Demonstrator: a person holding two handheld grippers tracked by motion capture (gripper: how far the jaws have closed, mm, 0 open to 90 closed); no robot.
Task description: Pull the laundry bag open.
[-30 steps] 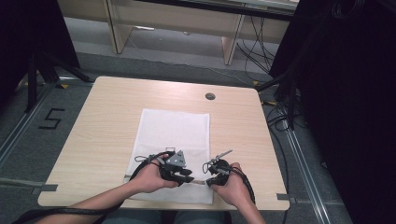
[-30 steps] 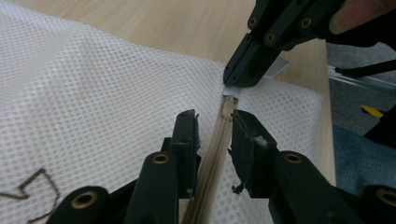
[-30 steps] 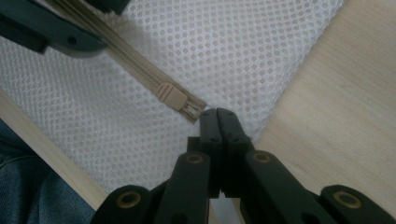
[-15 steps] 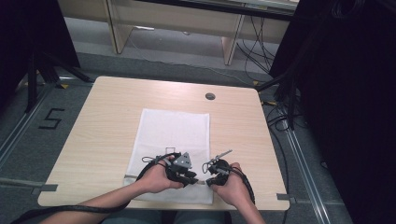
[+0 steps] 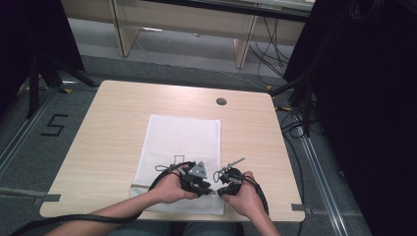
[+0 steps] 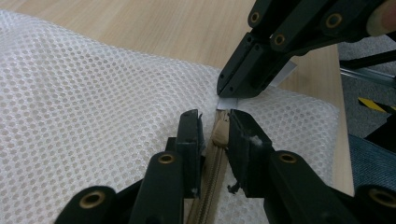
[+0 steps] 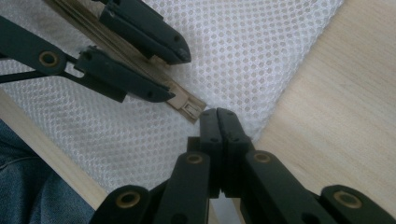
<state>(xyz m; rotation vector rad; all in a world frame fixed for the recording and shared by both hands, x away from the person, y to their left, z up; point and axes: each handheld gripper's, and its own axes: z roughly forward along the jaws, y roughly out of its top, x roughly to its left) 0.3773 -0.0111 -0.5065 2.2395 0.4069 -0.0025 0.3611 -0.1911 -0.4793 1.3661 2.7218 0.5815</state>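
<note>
The white mesh laundry bag (image 5: pixel 179 157) lies flat on the wooden table (image 5: pixel 108 123), its near edge at the person's side, and everything here is placed from its beige zipper (image 6: pixel 212 172), which runs along that near edge. At the zipper's end the left gripper (image 6: pixel 215 122) has its jaws a little apart, straddling the zipper slider (image 6: pixel 219 134); they have just been closing in, but whether the pads already press on it I cannot tell. Just beyond the slider, the right gripper (image 7: pixel 218 115) is clamped tight on a small white tab (image 6: pixel 227 102) at the bag's corner. The bag looks light, limp and likely to bunch or slide, so I judge it needs anchoring at that corner while the small, stiff slider is the place to pinch and pull. Farther from the zipper, a dark "5" (image 5: pixel 53 126) is marked on the floor left of the table; no brand or label is readable on the bag.
</note>
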